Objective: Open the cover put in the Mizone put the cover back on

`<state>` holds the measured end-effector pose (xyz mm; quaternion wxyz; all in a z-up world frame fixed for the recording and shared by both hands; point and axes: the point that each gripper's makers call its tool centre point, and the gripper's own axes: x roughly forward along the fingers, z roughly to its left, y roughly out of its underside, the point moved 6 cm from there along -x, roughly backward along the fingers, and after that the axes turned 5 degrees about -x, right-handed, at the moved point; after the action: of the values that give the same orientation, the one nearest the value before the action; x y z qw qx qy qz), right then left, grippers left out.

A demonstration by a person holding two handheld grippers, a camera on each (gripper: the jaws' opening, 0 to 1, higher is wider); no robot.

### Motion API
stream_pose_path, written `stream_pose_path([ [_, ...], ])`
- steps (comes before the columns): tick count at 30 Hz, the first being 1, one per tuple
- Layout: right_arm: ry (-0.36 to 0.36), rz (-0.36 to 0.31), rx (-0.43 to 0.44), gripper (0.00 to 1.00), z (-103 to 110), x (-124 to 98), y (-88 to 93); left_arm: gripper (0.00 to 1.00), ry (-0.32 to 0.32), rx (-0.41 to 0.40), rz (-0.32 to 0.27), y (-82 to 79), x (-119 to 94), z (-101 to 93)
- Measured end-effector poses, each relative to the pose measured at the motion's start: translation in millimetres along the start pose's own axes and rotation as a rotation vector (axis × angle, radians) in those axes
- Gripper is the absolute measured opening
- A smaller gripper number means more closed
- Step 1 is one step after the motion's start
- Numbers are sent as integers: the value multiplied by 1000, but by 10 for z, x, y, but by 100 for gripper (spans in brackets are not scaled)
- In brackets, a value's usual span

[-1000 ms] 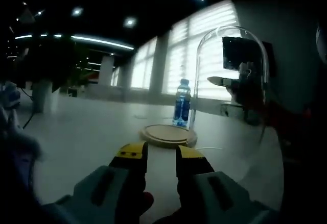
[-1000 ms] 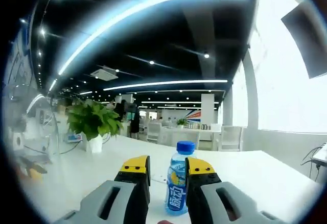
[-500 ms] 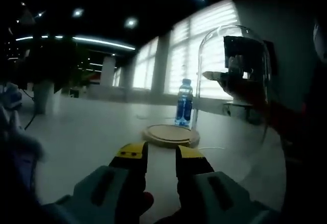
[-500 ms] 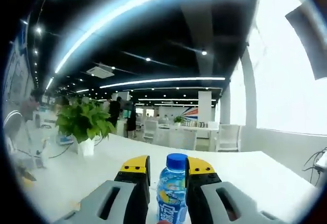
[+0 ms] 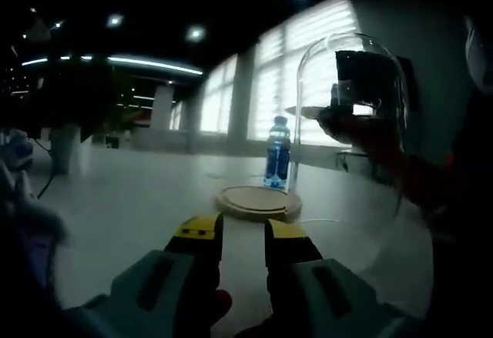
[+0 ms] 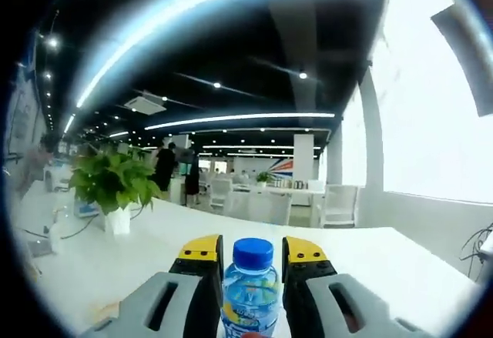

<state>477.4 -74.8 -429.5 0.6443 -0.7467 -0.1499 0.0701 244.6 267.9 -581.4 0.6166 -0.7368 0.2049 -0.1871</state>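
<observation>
Between right jaws, Mizone bottle (image 6: 249,292).

You face a dim office: bright blinded windows (image 5: 308,84), ceiling light strips (image 6: 231,118), a potted plant (image 6: 112,188), white chairs (image 6: 335,203).

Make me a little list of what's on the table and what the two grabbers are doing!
bottle: blue-capped Mizone bottle between the right gripper jaws
right gripper state: jaws on either side of the bottle; contact cannot be told
glass dome cover: lifted and tilted, off the wooden base
wooden base: round, bare, on the white table
left gripper: nothing between its jaws, pointing toward the base
potted plant: on the table, far left in the right gripper view
</observation>
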Motion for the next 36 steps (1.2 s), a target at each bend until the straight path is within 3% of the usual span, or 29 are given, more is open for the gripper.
stream_pose_path([
  [8,-16,-11,31,22,-24,132,49,17,-6,-1,3,7,12,15],
  [22,-49,18,-13,24,5,258,158,17,12,15,21,40,33,-19],
  [29,-64,6,14,24,-17,311,167,17,10,26,23,44,31,-28],
  [36,-78,46,2,24,28,395,287,17,0,29,28,57,26,-1],
])
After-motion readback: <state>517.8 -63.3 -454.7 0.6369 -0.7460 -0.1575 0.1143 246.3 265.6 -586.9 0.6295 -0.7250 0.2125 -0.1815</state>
